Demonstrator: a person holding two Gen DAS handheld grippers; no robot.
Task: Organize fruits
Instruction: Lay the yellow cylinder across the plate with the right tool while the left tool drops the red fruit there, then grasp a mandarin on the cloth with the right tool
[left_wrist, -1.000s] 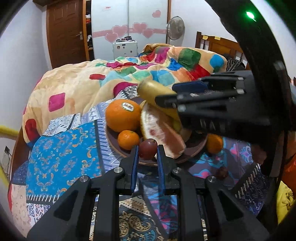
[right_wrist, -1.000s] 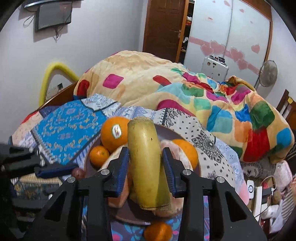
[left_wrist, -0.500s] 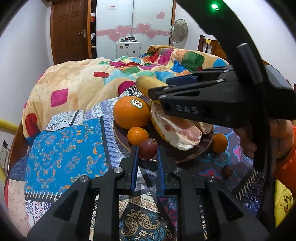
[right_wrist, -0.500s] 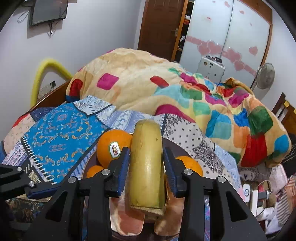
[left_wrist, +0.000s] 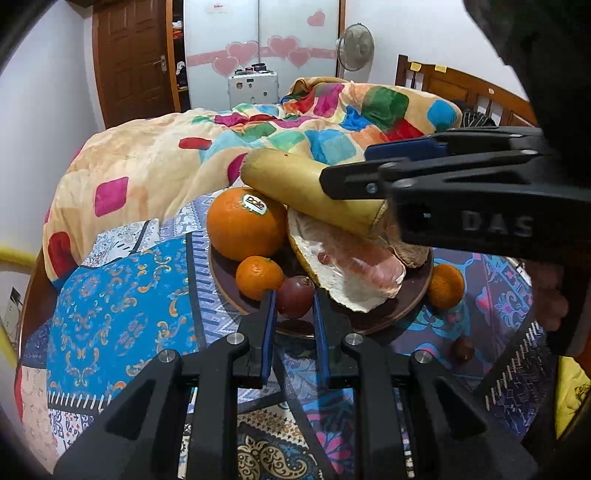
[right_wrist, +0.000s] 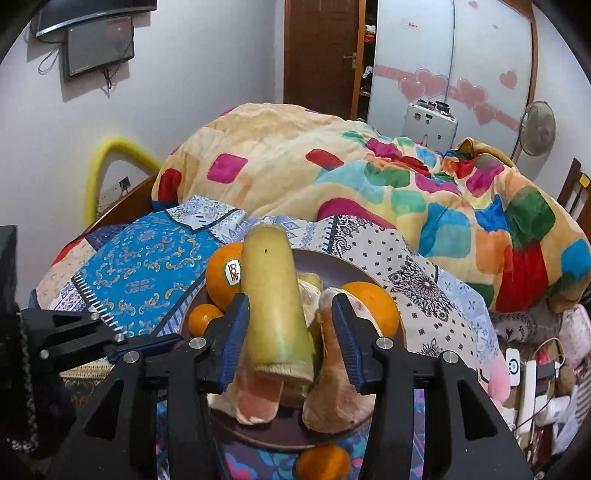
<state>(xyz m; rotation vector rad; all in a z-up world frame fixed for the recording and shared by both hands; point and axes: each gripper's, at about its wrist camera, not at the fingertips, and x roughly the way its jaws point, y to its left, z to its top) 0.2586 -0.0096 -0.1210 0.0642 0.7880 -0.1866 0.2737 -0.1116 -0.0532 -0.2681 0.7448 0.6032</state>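
Note:
A brown plate (left_wrist: 229, 291) on the patterned cloth holds a large stickered orange (left_wrist: 245, 229), a small mandarin (left_wrist: 258, 277) and peeled pomelo wedges (left_wrist: 351, 266). A long yellow rind piece (right_wrist: 275, 295) leans across the orange and the wedges. My right gripper (right_wrist: 290, 310) straddles it with its jaws opening, and the right pad stands clear of the rind. My left gripper (left_wrist: 293, 299) is shut on a dark red round fruit (left_wrist: 295, 295) at the plate's near rim.
A second mandarin (left_wrist: 445, 286) and a small dark fruit (left_wrist: 463, 349) lie on the cloth right of the plate. A bulky colourful quilt (right_wrist: 332, 177) is heaped behind the plate. A hand (left_wrist: 550, 295) grips the right tool.
The right gripper's jaws have spread away from the yellow rind piece, which stays propped on the fruit. The left gripper keeps its hold on the dark red fruit.

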